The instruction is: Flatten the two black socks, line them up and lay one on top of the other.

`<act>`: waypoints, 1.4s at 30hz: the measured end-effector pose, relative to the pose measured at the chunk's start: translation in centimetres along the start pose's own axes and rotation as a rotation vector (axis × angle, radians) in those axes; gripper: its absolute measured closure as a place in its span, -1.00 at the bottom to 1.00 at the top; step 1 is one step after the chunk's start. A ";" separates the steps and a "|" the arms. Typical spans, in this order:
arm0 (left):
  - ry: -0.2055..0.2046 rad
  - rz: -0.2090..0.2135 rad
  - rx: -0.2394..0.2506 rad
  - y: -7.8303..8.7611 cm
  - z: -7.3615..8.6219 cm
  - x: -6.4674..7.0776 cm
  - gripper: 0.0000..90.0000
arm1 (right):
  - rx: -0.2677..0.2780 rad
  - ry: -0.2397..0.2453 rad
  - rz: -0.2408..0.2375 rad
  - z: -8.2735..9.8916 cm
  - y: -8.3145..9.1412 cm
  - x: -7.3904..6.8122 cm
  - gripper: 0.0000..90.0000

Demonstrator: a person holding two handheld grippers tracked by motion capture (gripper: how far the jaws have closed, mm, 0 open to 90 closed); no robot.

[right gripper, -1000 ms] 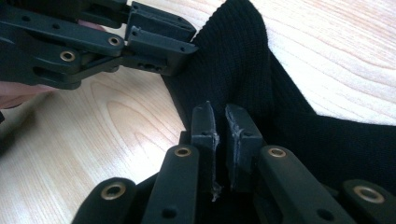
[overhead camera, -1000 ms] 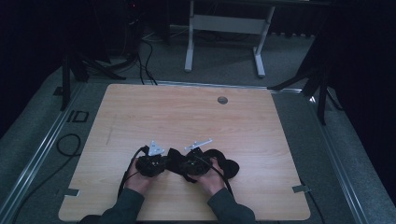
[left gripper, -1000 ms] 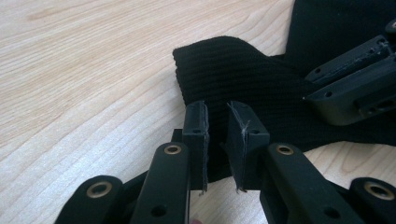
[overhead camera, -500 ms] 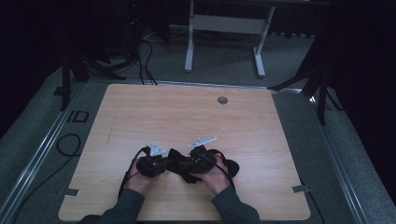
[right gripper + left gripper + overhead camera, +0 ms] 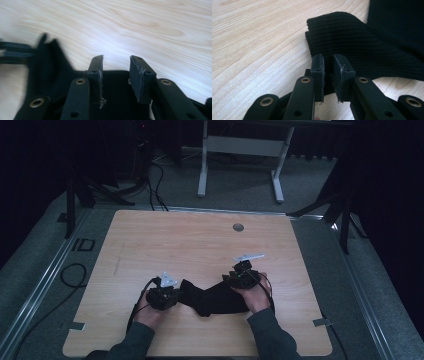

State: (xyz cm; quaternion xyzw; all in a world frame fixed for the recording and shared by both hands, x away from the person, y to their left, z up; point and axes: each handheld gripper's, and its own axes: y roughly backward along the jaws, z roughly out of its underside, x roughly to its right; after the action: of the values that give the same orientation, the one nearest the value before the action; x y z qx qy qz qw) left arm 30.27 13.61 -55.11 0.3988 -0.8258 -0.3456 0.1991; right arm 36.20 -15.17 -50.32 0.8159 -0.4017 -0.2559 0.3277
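Roughly, per item:
Cloth feel: black knit cloth [image 5: 212, 300] looks soft, light and limp; likely to sag and stretch between two holds, no stiffness to push against.
Where to grab: my guess is a ribbed edge or corner, pinched through both layers, since the weave gives the pads something to bite.
Cloth look: black, fine ribbed knit, folded or doubled at the rounded end near the left jaws [image 5: 352, 47]; no print or label visible.
Cloth place: lying on the wooden table [image 5: 200, 245], near the person's edge, spread between the two hands.
Left gripper [image 5: 329, 65]: jaws nearly together, clamped on the near edge of the knit; small gap with fabric in it.
Right gripper [image 5: 116, 68]: jaws have just been opening, now partly apart; cloth lies under and between them, pads not pressing on it as far as I can see.
Hands: left hand [image 5: 150, 312] at the cloth's left end, right hand [image 5: 255, 295] at its right end.
Risk: one-sided hold may let the free end slump or drag.
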 end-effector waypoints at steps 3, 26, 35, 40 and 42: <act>0.003 0.002 0.001 0.0 0.0 0.0 0.76 | -0.028 -0.032 0.022 0.7 -0.5 1.3 0.42; 0.020 0.014 0.002 0.0 0.1 0.0 0.76 | -0.088 -0.044 0.036 2.8 -2.5 1.8 0.88; 0.022 0.017 0.002 0.0 0.1 -0.1 0.76 | 0.032 -0.047 0.032 3.5 1.7 1.2 0.89; 0.026 0.020 0.002 0.0 0.1 -0.1 0.76 | 0.051 -0.063 0.043 4.0 3.0 1.4 0.89; 0.026 0.021 0.001 0.0 0.1 -0.1 0.76 | 0.051 -0.063 0.048 4.5 3.7 1.3 0.89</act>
State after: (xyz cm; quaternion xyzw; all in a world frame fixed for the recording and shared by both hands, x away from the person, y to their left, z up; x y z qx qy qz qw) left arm 30.32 13.74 -55.21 0.3945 -0.8275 -0.3379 0.2133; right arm 32.07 -19.46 -50.72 0.8057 -0.4377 -0.2633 0.2999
